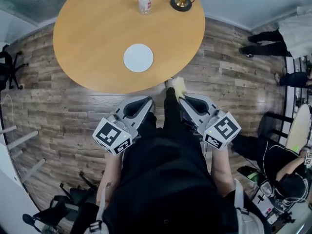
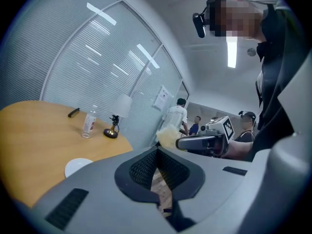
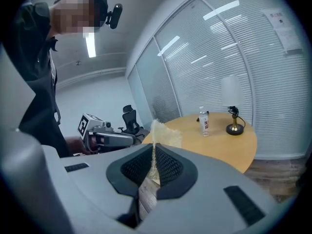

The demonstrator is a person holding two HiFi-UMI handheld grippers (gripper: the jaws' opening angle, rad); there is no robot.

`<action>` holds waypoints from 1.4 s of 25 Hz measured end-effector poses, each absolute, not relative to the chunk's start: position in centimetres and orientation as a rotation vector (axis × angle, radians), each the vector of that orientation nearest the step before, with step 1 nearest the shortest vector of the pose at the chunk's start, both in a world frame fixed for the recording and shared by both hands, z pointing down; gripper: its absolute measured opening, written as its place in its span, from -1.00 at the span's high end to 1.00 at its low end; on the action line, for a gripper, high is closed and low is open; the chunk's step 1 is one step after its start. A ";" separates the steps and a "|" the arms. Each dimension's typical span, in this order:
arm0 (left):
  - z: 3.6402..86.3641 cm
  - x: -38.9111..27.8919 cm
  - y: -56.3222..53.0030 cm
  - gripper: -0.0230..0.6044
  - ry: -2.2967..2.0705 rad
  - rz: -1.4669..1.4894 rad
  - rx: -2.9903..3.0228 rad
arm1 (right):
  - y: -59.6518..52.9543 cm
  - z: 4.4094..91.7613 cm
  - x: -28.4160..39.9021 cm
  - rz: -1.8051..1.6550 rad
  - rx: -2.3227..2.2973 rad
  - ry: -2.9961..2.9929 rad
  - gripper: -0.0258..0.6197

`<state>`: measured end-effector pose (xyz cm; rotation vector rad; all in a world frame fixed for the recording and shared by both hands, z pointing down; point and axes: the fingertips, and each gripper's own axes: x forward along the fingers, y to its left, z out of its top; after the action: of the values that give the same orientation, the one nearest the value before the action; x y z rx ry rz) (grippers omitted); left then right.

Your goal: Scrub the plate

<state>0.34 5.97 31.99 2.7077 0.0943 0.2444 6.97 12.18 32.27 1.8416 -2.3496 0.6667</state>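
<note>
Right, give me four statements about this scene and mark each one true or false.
1. The right gripper is shut on a yellow sponge. True.
2. The sponge is rubbing the plate. False: it is held short of the table, apart from the plate.
3. The left gripper holds the plate. False: its fingers are together on nothing, and the plate lies on the table.
4. A bottle and a lamp stand on the table. True.
</note>
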 end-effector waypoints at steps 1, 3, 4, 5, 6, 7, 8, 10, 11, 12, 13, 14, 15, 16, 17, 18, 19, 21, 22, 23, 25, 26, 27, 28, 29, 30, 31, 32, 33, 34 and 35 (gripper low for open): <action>32.0 0.6 5.3 0.89 0.051 0.242 2.707 | 11.3 32.4 7.5 0.665 1.804 -2.374 0.84; 31.7 1.0 3.9 0.89 -0.041 0.238 2.700 | 9.5 32.3 8.6 0.658 1.735 -2.420 0.84; 31.4 1.3 3.3 0.89 -0.080 0.234 2.698 | 8.6 32.1 9.1 0.652 1.707 -2.439 0.84; 31.2 1.5 2.7 0.89 -0.116 0.230 2.697 | 7.8 31.9 9.7 0.646 1.681 -2.455 0.84; 31.0 1.7 2.1 0.89 -0.151 0.224 2.696 | 7.0 31.7 10.2 0.640 1.656 -2.469 0.84; 30.8 2.1 1.6 0.89 -0.183 0.217 2.693 | 6.3 31.5 10.8 0.635 1.629 -2.482 0.84; 30.6 2.5 1.1 0.89 -0.214 0.210 2.687 | 5.7 31.3 11.4 0.630 1.602 -2.494 0.84; 30.3 3.6 0.2 0.89 -0.267 0.196 2.676 | 4.3 30.9 12.7 0.618 1.549 -2.520 0.84; 30.2 4.3 -0.2 0.89 -0.291 0.190 2.673 | 3.6 30.8 13.5 0.613 1.525 -2.532 0.84; 30.1 5.0 -0.6 0.89 -0.315 0.184 2.671 | 2.9 30.8 14.2 0.611 1.503 -2.543 0.84; 30.0 5.7 -0.9 0.89 -0.338 0.178 2.667 | 2.3 30.9 15.0 0.611 1.481 -2.552 0.84; 30.0 6.4 -1.2 0.89 -0.358 0.174 2.662 | 1.8 31.1 15.8 0.616 1.461 -2.560 0.84; 30.1 7.0 -1.4 0.89 -0.376 0.173 2.656 | 1.3 31.3 16.6 0.622 1.443 -2.568 0.84; 30.2 7.6 -1.5 0.89 -0.393 0.174 2.650 | 0.8 31.5 17.4 0.628 1.426 -2.573 0.84; 30.3 8.1 -1.6 0.89 -0.411 0.176 2.642 | 0.4 31.8 18.0 0.636 1.409 -2.579 0.84; 30.4 8.6 -1.7 0.89 -0.431 0.177 2.634 | 0.1 32.0 18.6 0.644 1.390 -2.584 0.84; 30.5 8.9 -1.7 0.89 -0.456 0.178 2.623 | -0.3 32.3 19.2 0.654 1.365 -2.591 0.84; 30.6 9.6 -1.7 0.89 -0.514 0.181 2.596 | -0.9 32.8 20.2 0.678 1.302 -2.610 0.84; 30.6 10.1 -1.8 0.89 -0.542 0.182 2.584 | -1.4 33.0 20.7 0.690 1.270 -2.620 0.84; 30.5 10.5 -2.0 0.89 -0.564 0.184 2.573 | -1.9 33.1 21.1 0.701 1.241 -2.629 0.84; 30.3 11.1 -2.2 0.89 -0.607 0.190 2.556 | -2.9 33.5 21.7 0.721 1.183 -2.644 0.84; 30.4 11.2 -2.1 0.89 -0.630 0.194 2.546 | -3.2 33.9 21.7 0.731 1.150 -2.651 0.84; 30.6 11.1 -2.1 0.89 -0.652 0.198 2.535 | -3.6 34.4 21.5 0.742 1.120 -2.657 0.84; 30.8 11.0 -2.3 0.89 -0.672 0.200 2.525 | -4.3 35.0 21.3 0.751 1.094 -2.660 0.84; 31.1 10.9 -2.9 0.89 -0.687 0.202 2.517 | -5.3 35.6 21.2 0.759 1.073 -2.662 0.84; 31.4 10.8 -3.6 0.89 -0.702 0.204 2.509 | -6.4 36.2 21.1 0.767 1.052 -2.664 0.84; 31.5 10.7 -4.1 0.89 -0.719 0.209 2.501 | -7.4 36.8 20.9 0.777 1.029 -2.666 0.84; 31.5 10.7 -4.3 0.89 -0.740 0.215 2.491 | -8.0 37.2 20.7 0.787 1.000 -2.670 0.84; 31.5 10.6 -4.1 0.89 -0.762 0.220 2.481 | -8.2 37.6 20.3 0.796 0.967 -2.674 0.84; 31.5 10.4 -3.8 0.89 -0.784 0.222 2.471 | -8.3 37.9 19.9 0.802 0.933 -2.678 0.84; 31.5 10.1 -3.4 0.89 -0.805 0.222 2.462 | -8.2 38.4 19.3 0.808 0.903 -2.679 0.84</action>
<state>10.14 -3.43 31.53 2.4616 -0.8052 0.2223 19.31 -8.22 38.40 0.9027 -2.6793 0.8077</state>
